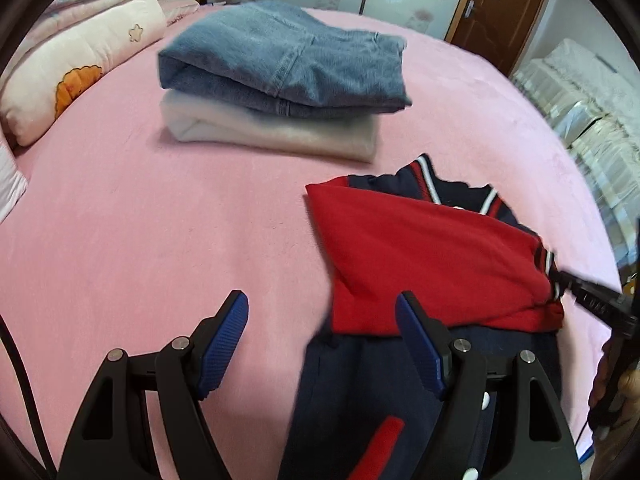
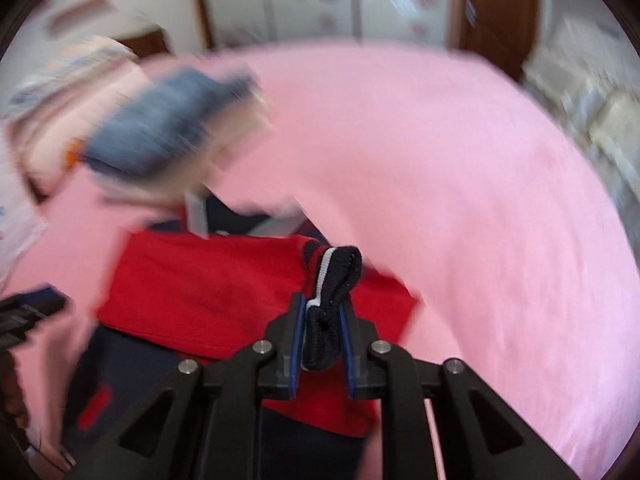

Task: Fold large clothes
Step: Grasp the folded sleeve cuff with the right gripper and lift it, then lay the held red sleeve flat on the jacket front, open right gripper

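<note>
Left gripper [image 1: 322, 344]: released, blue pads spread wide, nothing between them; pink bed sheet [image 1: 160, 240] shows through the gap. Its right-hand finger overlaps the near edge of the jacket.

Right gripper [image 2: 323, 344]: clenched on the striped cuff [image 2: 334, 280] of the jacket; the navy rib with red and white bands bunches up between the pads and sticks out toward 12 o'clock. Right wrist view is motion-blurred.

Jacket [image 1: 432, 256]: red and navy, lying on the bed at 4 o'clock in the left wrist view, a red sleeve laid across the navy body, collar toward 12 o'clock. The right gripper enters that view at 3 o'clock, at the sleeve end.

Stack of folded clothes at 12 o'clock, well apart from the jacket: blue jeans [image 1: 288, 60] on top of a white garment [image 1: 272, 132]. Pink pillow [image 1: 76, 76] at 10 o'clock.
</note>
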Demonstrator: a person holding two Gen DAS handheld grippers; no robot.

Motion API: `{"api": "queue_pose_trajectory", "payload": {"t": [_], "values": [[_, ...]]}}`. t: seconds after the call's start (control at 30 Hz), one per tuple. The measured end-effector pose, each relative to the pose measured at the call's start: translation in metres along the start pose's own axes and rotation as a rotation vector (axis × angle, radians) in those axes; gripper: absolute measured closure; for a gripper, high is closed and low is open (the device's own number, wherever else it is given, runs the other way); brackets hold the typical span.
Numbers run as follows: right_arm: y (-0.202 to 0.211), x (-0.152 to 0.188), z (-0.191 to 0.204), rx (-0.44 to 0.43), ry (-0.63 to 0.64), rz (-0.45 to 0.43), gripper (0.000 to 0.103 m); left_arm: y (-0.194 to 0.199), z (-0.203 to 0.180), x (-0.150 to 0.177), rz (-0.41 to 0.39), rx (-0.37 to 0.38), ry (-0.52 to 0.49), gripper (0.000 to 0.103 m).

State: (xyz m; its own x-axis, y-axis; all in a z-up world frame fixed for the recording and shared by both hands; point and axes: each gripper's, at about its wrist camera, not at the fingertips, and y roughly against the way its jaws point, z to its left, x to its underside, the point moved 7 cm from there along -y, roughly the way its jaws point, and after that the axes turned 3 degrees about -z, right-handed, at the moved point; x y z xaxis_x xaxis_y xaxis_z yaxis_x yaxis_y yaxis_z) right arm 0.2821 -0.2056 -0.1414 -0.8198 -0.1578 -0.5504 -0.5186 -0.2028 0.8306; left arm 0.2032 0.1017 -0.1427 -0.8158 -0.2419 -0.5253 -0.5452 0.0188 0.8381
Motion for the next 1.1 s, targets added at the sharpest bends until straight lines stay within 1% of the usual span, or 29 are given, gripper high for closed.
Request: {"api": "queue_pose_trajectory", "payload": {"t": [0.03, 0.07, 0.1, 0.13, 0.17, 0.2, 0.27, 0.33, 0.43, 0.53, 0.6, 0.63, 0.67, 0.7, 0.73, 0.77, 0.8, 0.83, 0.9, 0.93, 1.0, 1.03, 1.07, 1.1], "values": [[-0.013, 0.009, -0.011, 0.022, -0.035, 0.061, 0.080, -0.006, -0.001, -0.001, 0.012, -0.006, -0.003, 0.029], [-0.021, 0.017, -0.021, 0.019, -0.086, 0.099, 0.079, -0.009, -0.002, -0.003, 0.011, -0.008, -0.011, 0.029], [-0.020, 0.021, -0.029, -0.015, -0.147, 0.090, 0.076, -0.011, -0.004, -0.004, 0.000, -0.004, -0.020, 0.029], [-0.011, 0.021, -0.038, -0.045, -0.216, 0.048, 0.074, -0.012, -0.006, -0.006, -0.016, 0.006, -0.029, 0.029], [-0.003, 0.020, -0.043, -0.042, -0.245, 0.009, 0.074, -0.012, -0.009, -0.008, -0.033, 0.019, -0.038, 0.029], [0.010, 0.017, -0.046, -0.015, -0.255, -0.055, 0.074, -0.012, -0.015, -0.012, -0.056, 0.041, -0.047, 0.029], [0.025, 0.015, -0.044, 0.030, -0.242, -0.117, 0.074, -0.010, -0.024, -0.018, -0.086, 0.061, -0.056, 0.029], [0.032, 0.016, -0.027, 0.021, -0.215, -0.141, 0.074, -0.009, -0.039, -0.026, -0.091, 0.101, -0.073, 0.029], [0.027, 0.012, 0.010, -0.039, -0.156, -0.135, 0.074, -0.018, -0.058, -0.034, -0.049, 0.187, -0.043, 0.029], [0.017, 0.008, 0.043, -0.084, -0.116, -0.145, 0.075, -0.029, -0.070, -0.037, -0.039, 0.211, -0.012, 0.031], [0.005, 0.005, 0.058, -0.115, -0.116, -0.138, 0.076, -0.045, -0.077, -0.031, -0.012, 0.220, -0.014, 0.038], [-0.002, 0.005, 0.060, -0.123, -0.123, -0.129, 0.077, -0.053, -0.080, -0.028, 0.008, 0.224, -0.020, 0.039], [-0.009, 0.006, 0.063, -0.130, -0.128, -0.116, 0.078, -0.062, -0.082, -0.023, 0.029, 0.220, -0.033, 0.045], [-0.017, 0.009, 0.060, -0.128, -0.127, -0.098, 0.080, -0.076, -0.082, -0.016, 0.055, 0.175, -0.069, 0.055], [-0.024, 0.012, 0.057, -0.111, -0.124, -0.082, 0.084, -0.083, -0.078, -0.013, 0.061, 0.137, -0.101, 0.058], [-0.031, 0.013, 0.054, -0.086, -0.120, -0.070, 0.087, -0.088, -0.076, -0.010, 0.060, 0.135, -0.123, 0.059], [-0.035, 0.015, 0.044, -0.054, -0.117, -0.066, 0.103, -0.089, -0.073, -0.009, 0.056, 0.154, -0.123, 0.058], [-0.035, 0.017, 0.034, -0.039, -0.122, -0.070, 0.103, -0.089, -0.069, -0.010, 0.054, 0.177, -0.116, 0.057], [-0.029, 0.021, 0.010, -0.010, -0.148, -0.084, 0.103, -0.088, -0.066, -0.010, 0.057, 0.194, -0.110, 0.057], [-0.025, 0.022, 0.001, -0.024, -0.167, -0.089, 0.103, -0.087, -0.064, -0.011, 0.051, 0.192, -0.111, 0.057], [-0.017, 0.025, -0.017, 0.042, -0.163, -0.102, 0.103, -0.087, -0.060, -0.012, 0.042, 0.173, -0.115, 0.057], [-0.014, 0.027, -0.025, 0.070, -0.163, -0.106, 0.103, -0.087, -0.059, -0.011, 0.045, 0.179, -0.108, 0.057], [-0.012, 0.028, -0.031, 0.086, -0.174, -0.104, 0.103, -0.086, -0.059, -0.011, 0.044, 0.182, -0.105, 0.057], [-0.011, 0.030, -0.037, 0.077, -0.198, -0.095, 0.103, -0.086, -0.059, -0.011, 0.044, 0.179, -0.103, 0.057]]}}
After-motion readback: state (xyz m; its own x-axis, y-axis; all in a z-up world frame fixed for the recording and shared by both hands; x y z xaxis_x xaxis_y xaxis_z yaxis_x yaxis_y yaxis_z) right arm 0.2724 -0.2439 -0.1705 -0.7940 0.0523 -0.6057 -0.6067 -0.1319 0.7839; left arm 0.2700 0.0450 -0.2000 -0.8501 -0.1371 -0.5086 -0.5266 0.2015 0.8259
